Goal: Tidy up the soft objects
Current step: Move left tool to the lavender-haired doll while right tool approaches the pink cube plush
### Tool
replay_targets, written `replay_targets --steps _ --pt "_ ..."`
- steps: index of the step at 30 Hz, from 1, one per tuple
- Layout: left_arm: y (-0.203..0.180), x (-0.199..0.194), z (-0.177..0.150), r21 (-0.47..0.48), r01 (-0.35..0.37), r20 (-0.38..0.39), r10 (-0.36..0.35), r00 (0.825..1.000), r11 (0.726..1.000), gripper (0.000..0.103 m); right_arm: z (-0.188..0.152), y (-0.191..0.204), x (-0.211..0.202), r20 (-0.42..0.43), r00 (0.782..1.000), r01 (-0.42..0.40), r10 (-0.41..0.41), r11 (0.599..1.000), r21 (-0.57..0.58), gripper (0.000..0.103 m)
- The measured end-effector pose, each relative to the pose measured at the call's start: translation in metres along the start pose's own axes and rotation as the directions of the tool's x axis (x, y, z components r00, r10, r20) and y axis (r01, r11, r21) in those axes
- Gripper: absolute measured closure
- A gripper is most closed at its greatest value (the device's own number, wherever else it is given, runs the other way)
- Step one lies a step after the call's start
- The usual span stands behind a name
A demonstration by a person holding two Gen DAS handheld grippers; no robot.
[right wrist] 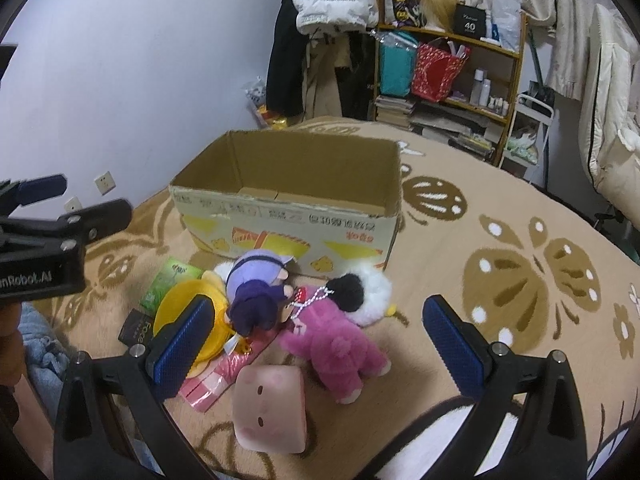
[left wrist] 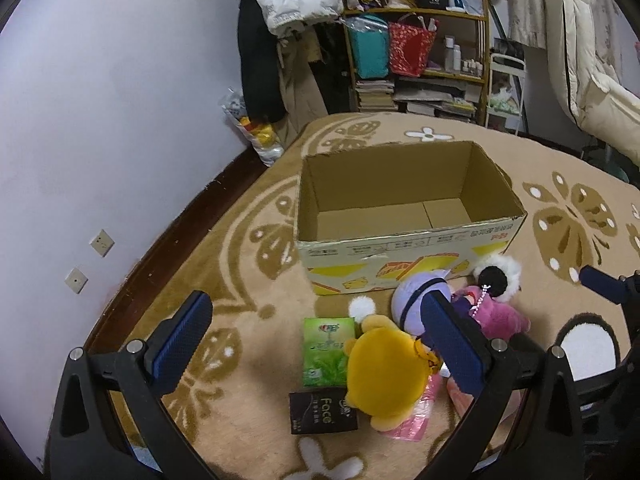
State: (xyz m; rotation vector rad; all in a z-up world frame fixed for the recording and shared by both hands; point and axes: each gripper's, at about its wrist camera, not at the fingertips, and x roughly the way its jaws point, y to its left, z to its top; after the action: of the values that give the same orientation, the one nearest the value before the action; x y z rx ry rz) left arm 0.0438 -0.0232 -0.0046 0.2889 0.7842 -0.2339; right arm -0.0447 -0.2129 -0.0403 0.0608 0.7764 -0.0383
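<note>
Both grippers hang above the soft toys, jaws wide apart and holding nothing: left gripper [left wrist: 316,344], right gripper [right wrist: 316,338]. The toys [right wrist: 332,344] lie on the rug [right wrist: 500,220] beside the cardboard box [right wrist: 288,216].

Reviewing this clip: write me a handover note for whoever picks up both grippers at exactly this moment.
Left gripper: open, holding nothing, above the toy pile.
Right gripper: open, holding nothing, over the pink plush.
Cardboard box: open on the blanket; nothing seen inside.
In front of the box, in a pile: yellow plush, purple doll, pink plush, white fluffy toy, pink pig cushion, green tissue pack, black tissue pack.
Done: nothing boxed yet.
Left: move every soft item into the box.
</note>
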Motion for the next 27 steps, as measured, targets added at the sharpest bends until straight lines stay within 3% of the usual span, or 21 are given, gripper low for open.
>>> replay_targets --steps 12,21,27 --pt "-0.016 0.038 0.006 0.003 0.122 -0.130 -0.121 0.984 0.992 0.000 -0.011 -0.010 0.037 -0.173 0.982 -0.059 0.070 0.996 0.067 0.000" --pt "-0.039 0.057 0.007 0.076 0.150 -0.172 -0.135 0.976 0.986 0.000 -0.020 -0.003 0.055 -0.276 0.956 -0.089 0.101 0.995 0.053 0.013" --pt "-0.046 0.078 0.005 0.050 0.202 -0.236 -0.185 0.954 0.978 0.000 -0.025 -0.003 0.064 -0.328 0.934 -0.124 0.141 0.990 0.072 0.014"
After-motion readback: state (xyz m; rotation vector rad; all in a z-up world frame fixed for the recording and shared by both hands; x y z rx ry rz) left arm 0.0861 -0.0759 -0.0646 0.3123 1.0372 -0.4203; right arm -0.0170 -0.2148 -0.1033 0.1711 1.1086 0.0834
